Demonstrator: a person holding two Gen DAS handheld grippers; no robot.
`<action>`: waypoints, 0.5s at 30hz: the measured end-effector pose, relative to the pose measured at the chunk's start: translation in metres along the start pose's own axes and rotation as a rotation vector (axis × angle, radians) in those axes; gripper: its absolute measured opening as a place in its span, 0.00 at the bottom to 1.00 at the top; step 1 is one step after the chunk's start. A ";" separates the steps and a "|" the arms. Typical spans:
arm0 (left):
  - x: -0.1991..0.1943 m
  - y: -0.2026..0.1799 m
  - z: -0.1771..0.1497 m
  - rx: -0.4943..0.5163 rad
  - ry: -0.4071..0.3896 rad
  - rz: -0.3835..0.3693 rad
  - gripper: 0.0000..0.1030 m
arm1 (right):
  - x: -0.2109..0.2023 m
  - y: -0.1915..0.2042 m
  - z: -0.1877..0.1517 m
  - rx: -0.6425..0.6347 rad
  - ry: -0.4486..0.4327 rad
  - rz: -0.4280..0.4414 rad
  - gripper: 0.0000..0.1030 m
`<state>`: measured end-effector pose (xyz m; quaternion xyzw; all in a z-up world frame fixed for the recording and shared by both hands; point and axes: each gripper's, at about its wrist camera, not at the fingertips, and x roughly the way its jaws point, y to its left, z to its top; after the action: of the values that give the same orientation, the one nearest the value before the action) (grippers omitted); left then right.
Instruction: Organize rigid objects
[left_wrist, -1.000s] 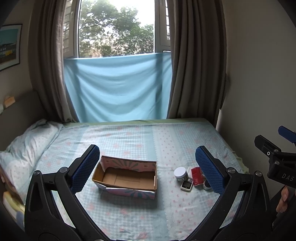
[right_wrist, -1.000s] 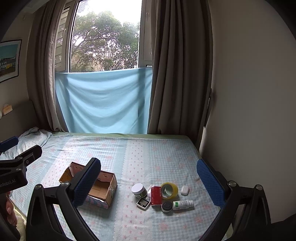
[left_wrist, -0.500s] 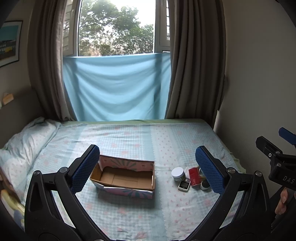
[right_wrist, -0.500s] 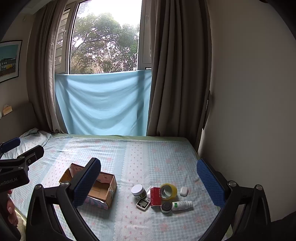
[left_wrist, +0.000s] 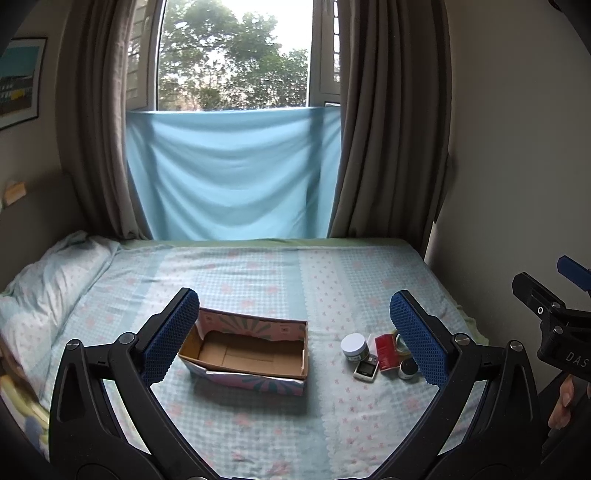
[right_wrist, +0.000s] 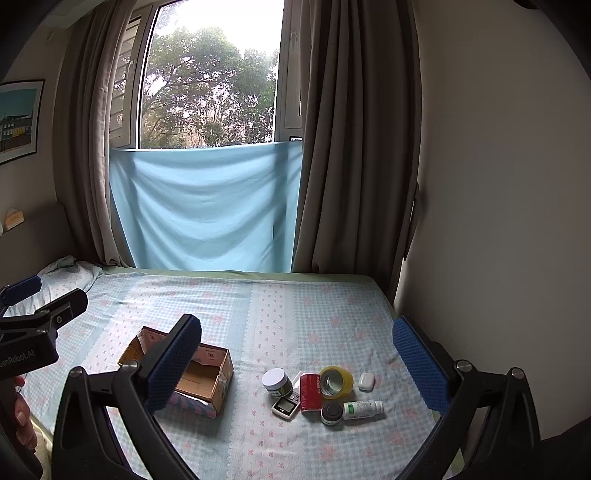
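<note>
Both tools are held above the near edge of the bed, and both stand wide apart with nothing between the blue pads. The left tool (left_wrist: 295, 336) looks straight at the cardboard box (left_wrist: 245, 350), so this hand is probably meant to steady or guard the box. The right tool (right_wrist: 295, 365) is turned toward the small things, which suggests it will do the picking.

The box lies on the bed (right_wrist: 295, 306) with its opening upward and it looks empty inside. To the right of it, apart from it, the small things lie close together in one group: a jar with a white lid (right_wrist: 276, 382), a small digital device (right_wrist: 284, 406), a red box (right_wrist: 309, 392), a yellow tape roll (right_wrist: 335, 382), a white earbud case (right_wrist: 366, 381), a dark round tin (right_wrist: 331, 413) and a white bottle (right_wrist: 362, 409) lying on its side. Some of them touch each other.

I judge that the sorting has not yet begun, because nothing is in the box. The jar is nearest to the box, and it stands free on its left side, so it seems an easy first choice.
</note>
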<state>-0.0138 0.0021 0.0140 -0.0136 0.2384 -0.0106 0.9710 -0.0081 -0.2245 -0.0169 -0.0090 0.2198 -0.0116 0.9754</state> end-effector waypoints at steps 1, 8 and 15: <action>0.000 0.000 0.000 0.001 0.000 -0.001 1.00 | 0.000 0.000 0.000 0.001 0.000 -0.001 1.00; 0.001 0.000 0.001 0.003 -0.003 -0.008 1.00 | -0.002 -0.002 0.000 0.007 -0.001 -0.015 1.00; 0.002 0.002 0.000 0.003 -0.004 -0.017 1.00 | -0.006 0.003 -0.001 0.011 -0.002 -0.023 1.00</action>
<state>-0.0122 0.0039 0.0132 -0.0144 0.2366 -0.0193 0.9713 -0.0137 -0.2215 -0.0154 -0.0061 0.2189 -0.0239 0.9754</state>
